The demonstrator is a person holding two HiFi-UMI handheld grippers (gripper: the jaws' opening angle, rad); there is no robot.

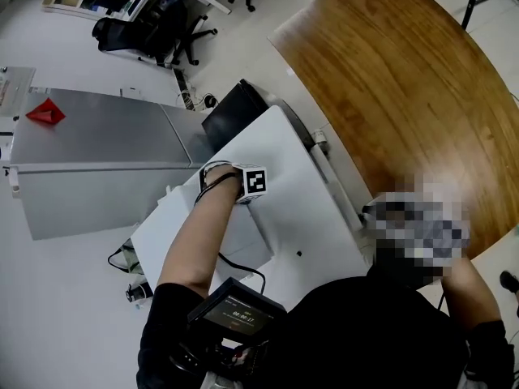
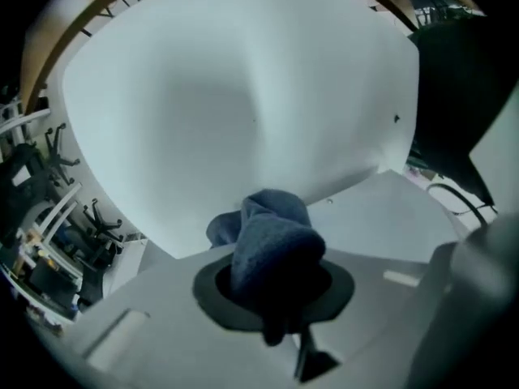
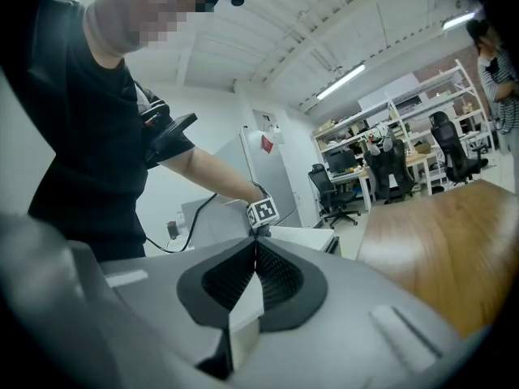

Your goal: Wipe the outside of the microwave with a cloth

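Note:
The white microwave (image 1: 296,209) shows its flat top in the head view, just below me. My left gripper (image 1: 243,186), with its marker cube, rests over that top near the far left corner. In the left gripper view the left gripper (image 2: 274,286) is shut on a bunched blue cloth (image 2: 268,233), which presses against the microwave's white top (image 2: 243,96). My right gripper (image 3: 255,248) is shut with nothing between its jaws; it is held off to the side, pointing at the microwave (image 3: 304,237) and the left gripper's cube (image 3: 262,212). It is hidden in the head view.
A curved wooden table (image 1: 397,79) lies right of the microwave, also in the right gripper view (image 3: 438,241). A grey metal cabinet (image 1: 97,140) with a red object (image 1: 46,113) stands left. Cables (image 1: 126,259) lie on the floor. Office chairs (image 1: 154,37) stand farther back.

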